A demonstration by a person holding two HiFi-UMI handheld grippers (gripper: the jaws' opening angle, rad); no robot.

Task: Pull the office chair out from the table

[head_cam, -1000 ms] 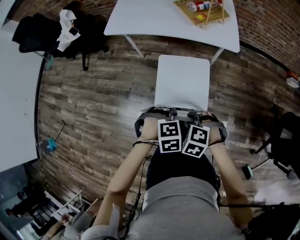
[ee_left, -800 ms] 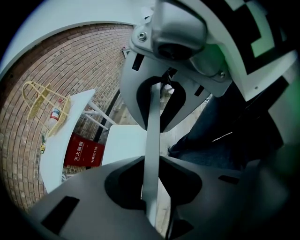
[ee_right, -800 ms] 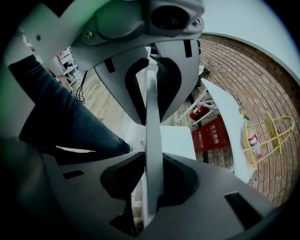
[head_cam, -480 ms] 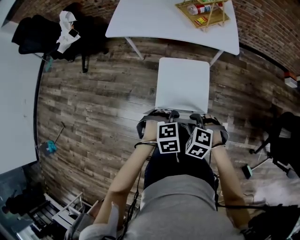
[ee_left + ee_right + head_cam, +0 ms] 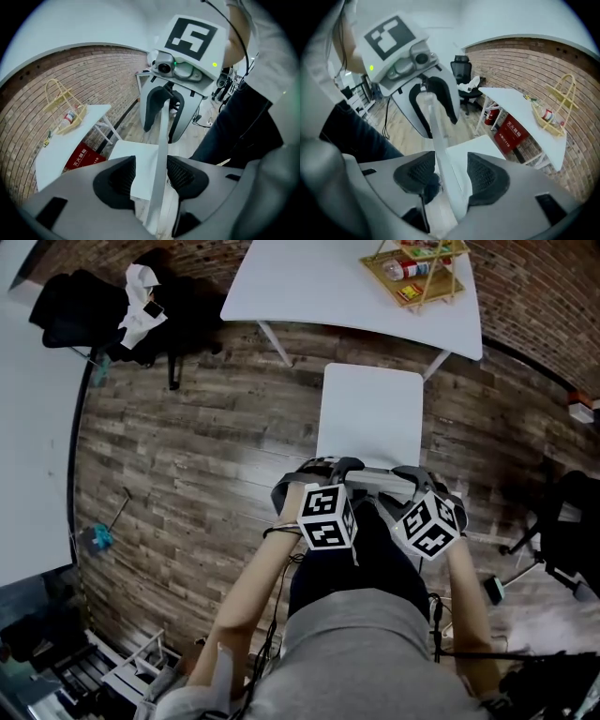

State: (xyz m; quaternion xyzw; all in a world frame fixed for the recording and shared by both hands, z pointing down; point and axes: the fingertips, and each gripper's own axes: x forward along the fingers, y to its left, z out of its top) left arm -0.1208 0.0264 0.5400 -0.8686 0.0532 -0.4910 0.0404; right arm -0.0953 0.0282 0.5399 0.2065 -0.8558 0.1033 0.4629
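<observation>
Now chair [image 5: 370,413] faces table [image 5: 309,282] w/ backrest [image 5: 161,140] on near side.

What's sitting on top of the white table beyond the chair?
A yellow wire basket on the white table, holding a bottle and a small red packet. The table's far edge is cut off.

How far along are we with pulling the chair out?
Done: the white office chair stands clear of the white table, with wooden floor between them. In hand: letting go. The left tool and right tool have just been opening, jaws wide around the backrest edge. Left: lift both away.
</observation>
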